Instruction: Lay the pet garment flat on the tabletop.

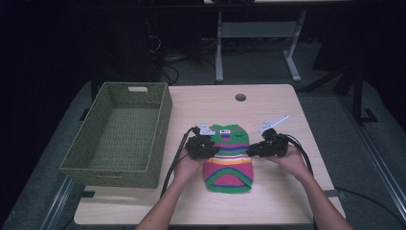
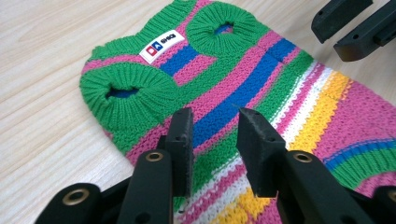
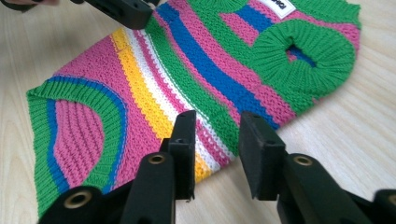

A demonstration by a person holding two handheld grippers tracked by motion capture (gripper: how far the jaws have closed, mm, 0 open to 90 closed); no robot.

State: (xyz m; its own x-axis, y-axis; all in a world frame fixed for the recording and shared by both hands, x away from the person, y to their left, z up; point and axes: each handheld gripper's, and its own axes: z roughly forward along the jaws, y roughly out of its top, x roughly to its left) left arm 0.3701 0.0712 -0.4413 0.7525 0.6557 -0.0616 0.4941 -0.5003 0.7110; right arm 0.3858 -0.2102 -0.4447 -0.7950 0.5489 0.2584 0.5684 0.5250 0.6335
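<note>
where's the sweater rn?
High view: the sweater lies flat on the table, near its middle, between the left gripper and right gripper, right of the basket.

Woven green basket (image 1: 119, 136), rectangular with cut-out handles, at the left edge of a pale wooden tabletop (image 1: 282, 191); round cable hole (image 1: 240, 97) near the far edge; grey frame legs (image 1: 258, 43) beyond.
</note>
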